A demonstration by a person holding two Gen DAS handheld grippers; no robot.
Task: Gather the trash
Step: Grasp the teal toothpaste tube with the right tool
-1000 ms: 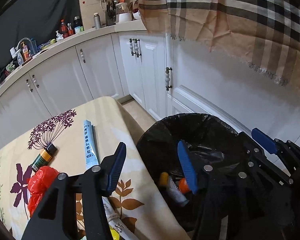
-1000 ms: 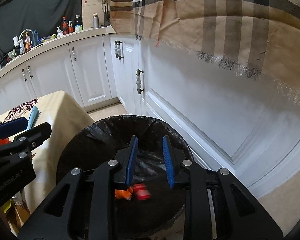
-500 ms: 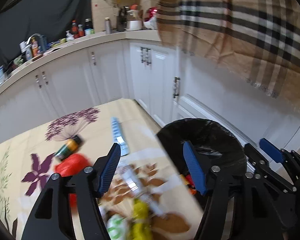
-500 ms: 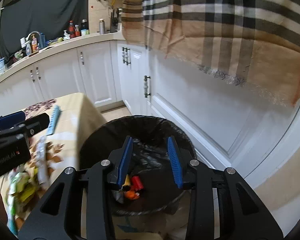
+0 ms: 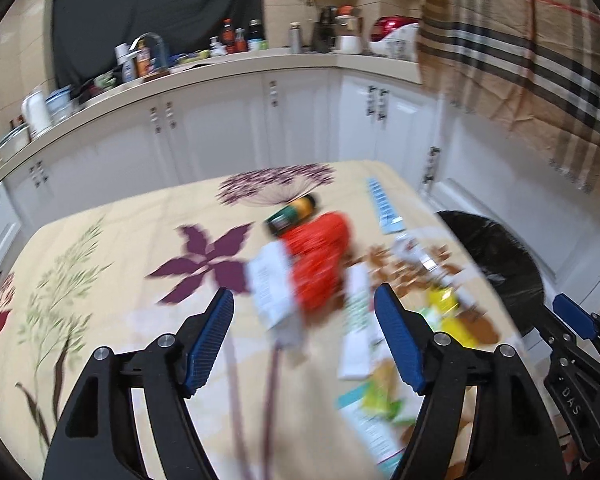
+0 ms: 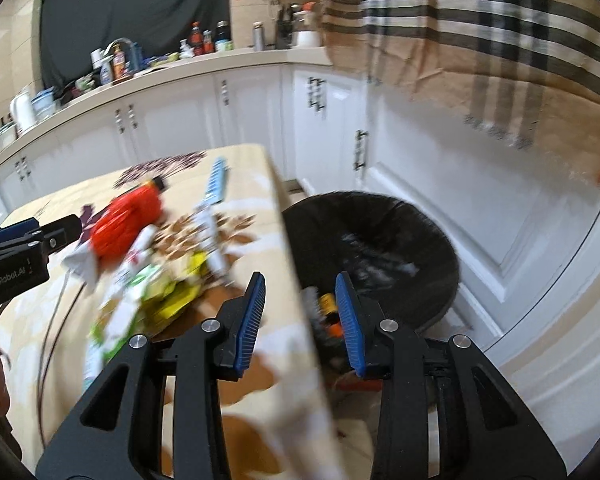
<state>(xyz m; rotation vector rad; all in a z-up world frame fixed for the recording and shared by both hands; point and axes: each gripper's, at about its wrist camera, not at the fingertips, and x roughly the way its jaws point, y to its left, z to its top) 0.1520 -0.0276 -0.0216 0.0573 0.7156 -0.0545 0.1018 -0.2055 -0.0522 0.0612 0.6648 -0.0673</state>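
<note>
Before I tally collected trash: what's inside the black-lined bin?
Inside the bin: an orange-and-yellow item and crumpled liner. The table edge and right gripper hide the rest.

My kitchen beyond the table

White cabinets (image 5: 220,136) run from nine to two o'clock, their counter (image 5: 228,72) crowded with bottles (image 5: 236,38) and a faucet (image 5: 150,42) around eleven; a plaid cloth (image 5: 532,60) hangs at two, a dark curtain (image 5: 156,12) at twelve.

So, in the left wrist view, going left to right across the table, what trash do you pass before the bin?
White paper packet → red plastic bag → light blue tube → yellow wrapper → black-lined trash bin.
</note>
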